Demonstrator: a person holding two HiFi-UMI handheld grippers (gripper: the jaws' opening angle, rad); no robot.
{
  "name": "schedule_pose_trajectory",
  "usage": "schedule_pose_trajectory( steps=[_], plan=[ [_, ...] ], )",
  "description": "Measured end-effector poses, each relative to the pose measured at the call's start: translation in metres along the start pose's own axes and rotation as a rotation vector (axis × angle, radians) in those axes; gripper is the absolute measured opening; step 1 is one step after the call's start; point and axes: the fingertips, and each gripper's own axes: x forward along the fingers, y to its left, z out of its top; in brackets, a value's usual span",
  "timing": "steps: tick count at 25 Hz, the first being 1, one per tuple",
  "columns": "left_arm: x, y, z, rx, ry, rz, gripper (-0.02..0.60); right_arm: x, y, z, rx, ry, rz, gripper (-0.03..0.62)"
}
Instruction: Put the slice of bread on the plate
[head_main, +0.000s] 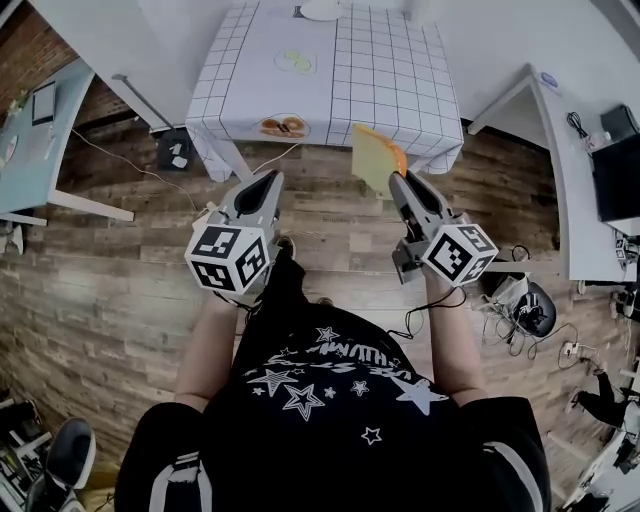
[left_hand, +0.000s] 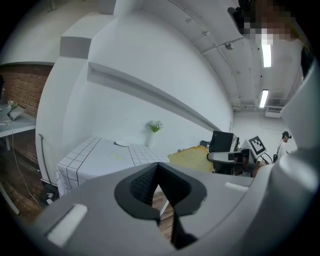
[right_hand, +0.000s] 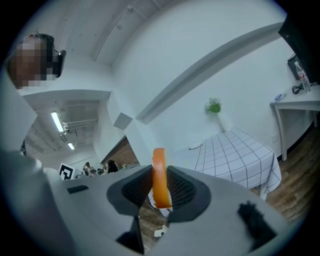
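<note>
My right gripper (head_main: 397, 178) is shut on a slice of bread (head_main: 377, 155), yellow with an orange-brown crust. It holds the slice upright over the wooden floor, just short of the table's near edge. In the right gripper view the bread (right_hand: 159, 177) stands edge-on between the pads. The left gripper (head_main: 271, 180) hangs level beside it, shut and empty; from its own view the bread (left_hand: 192, 158) shows to the right. On the checked tablecloth (head_main: 400, 70) a white plate (head_main: 322, 10) lies at the far edge.
A plate with brown food (head_main: 285, 126) sits at the table's near edge and another with pale green slices (head_main: 296, 62) mid-table. A small vase of flowers (left_hand: 154, 131) stands at the far side. White desks (head_main: 570, 170) flank the table, with cables (head_main: 530, 320) on the floor to the right.
</note>
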Motion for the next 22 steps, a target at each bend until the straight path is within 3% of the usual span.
schedule_pose_trajectory(
  steps=[22],
  plan=[
    [0.134, 0.142, 0.070, -0.017, 0.033, -0.109, 0.009, 0.182, -0.057, 0.050, 0.007, 0.007, -0.111, 0.094]
  ],
)
